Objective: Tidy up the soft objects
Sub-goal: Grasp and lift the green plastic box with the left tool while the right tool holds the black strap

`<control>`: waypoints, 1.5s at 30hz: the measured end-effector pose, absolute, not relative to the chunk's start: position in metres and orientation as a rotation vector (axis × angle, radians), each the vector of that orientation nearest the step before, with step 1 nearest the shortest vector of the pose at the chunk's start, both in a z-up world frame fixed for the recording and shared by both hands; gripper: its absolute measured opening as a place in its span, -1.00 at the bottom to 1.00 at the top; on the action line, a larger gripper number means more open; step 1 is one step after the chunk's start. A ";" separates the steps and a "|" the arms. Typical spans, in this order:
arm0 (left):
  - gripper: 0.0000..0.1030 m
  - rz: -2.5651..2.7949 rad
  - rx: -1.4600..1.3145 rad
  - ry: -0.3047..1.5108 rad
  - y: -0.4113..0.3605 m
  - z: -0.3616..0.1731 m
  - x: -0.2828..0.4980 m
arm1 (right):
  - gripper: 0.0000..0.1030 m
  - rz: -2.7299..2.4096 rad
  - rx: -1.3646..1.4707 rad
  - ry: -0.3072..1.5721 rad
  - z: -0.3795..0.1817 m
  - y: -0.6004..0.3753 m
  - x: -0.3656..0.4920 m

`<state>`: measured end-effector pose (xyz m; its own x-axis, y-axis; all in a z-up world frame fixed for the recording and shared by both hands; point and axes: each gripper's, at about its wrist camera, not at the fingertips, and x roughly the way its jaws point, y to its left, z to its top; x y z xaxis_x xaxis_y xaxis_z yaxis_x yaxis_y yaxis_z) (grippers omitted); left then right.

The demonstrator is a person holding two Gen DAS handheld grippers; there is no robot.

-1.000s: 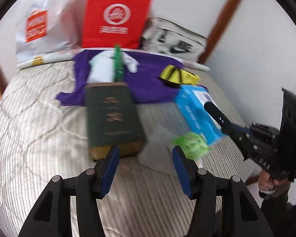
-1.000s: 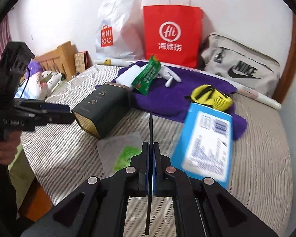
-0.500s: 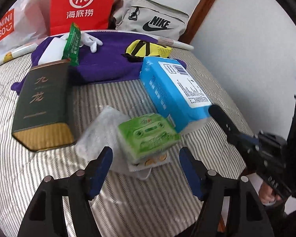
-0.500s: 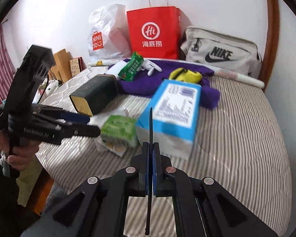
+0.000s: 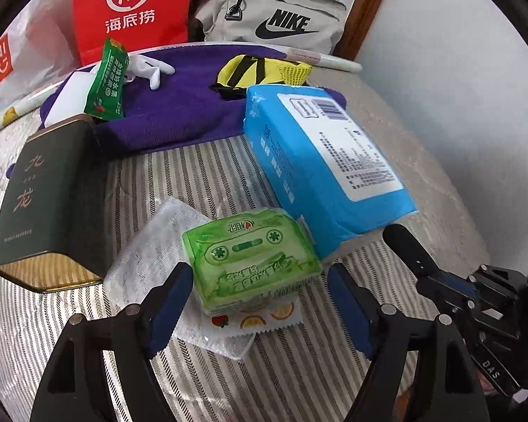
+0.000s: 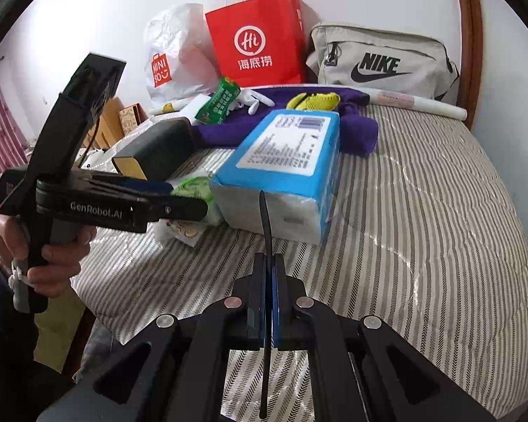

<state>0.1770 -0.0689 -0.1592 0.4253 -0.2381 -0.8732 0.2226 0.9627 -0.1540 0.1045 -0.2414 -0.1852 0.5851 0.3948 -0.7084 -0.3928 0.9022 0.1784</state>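
Note:
A green tissue pack (image 5: 253, 263) lies on a white wipe packet (image 5: 165, 246) on the striped mattress (image 5: 193, 168). My left gripper (image 5: 260, 302) is open, its fingers straddling the near end of the green pack without touching it. A large blue tissue pack (image 5: 320, 161) lies right of it and also shows in the right wrist view (image 6: 285, 154). My right gripper (image 6: 268, 267) is shut with nothing between its pads, just in front of the blue pack. A purple cloth (image 5: 179, 105) lies farther back with white gloves (image 5: 151, 68) and a yellow-black item (image 5: 253, 70) on it.
A dark green tin box (image 5: 49, 204) lies left of the green pack. A green snack packet (image 5: 107, 84) leans on the cloth. A red paper bag (image 5: 130, 10), a Miniso bag (image 5: 3, 59) and a Nike bag (image 5: 274, 17) stand at the wall. The mattress edge is near.
My left gripper swung right from the tin box and closed in on the green pack, now between its open fingers. My right gripper drew back a little, staying shut.

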 end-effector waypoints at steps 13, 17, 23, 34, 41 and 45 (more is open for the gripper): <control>0.46 -0.284 -0.053 1.065 -0.061 -0.166 0.176 | -0.95 0.459 -0.025 0.912 -0.211 -0.233 0.106; 0.46 -0.285 -0.093 1.049 -0.046 -0.157 0.168 | -0.95 0.450 -0.023 0.916 -0.212 -0.232 0.105; 0.46 -0.292 -0.128 1.043 -0.024 -0.148 0.149 | -0.95 0.440 -0.033 0.911 -0.206 -0.229 0.101; 0.46 -0.230 -0.180 1.023 0.020 -0.138 0.130 | -0.95 0.438 -0.054 0.849 -0.176 -0.225 0.090; 0.46 -0.216 -0.219 0.961 0.044 -0.115 0.127 | -0.95 0.474 -0.039 0.791 -0.143 -0.217 0.091; 0.47 -0.206 -0.228 0.948 0.055 -0.104 0.133 | -0.95 0.454 -0.041 0.761 -0.125 -0.213 0.102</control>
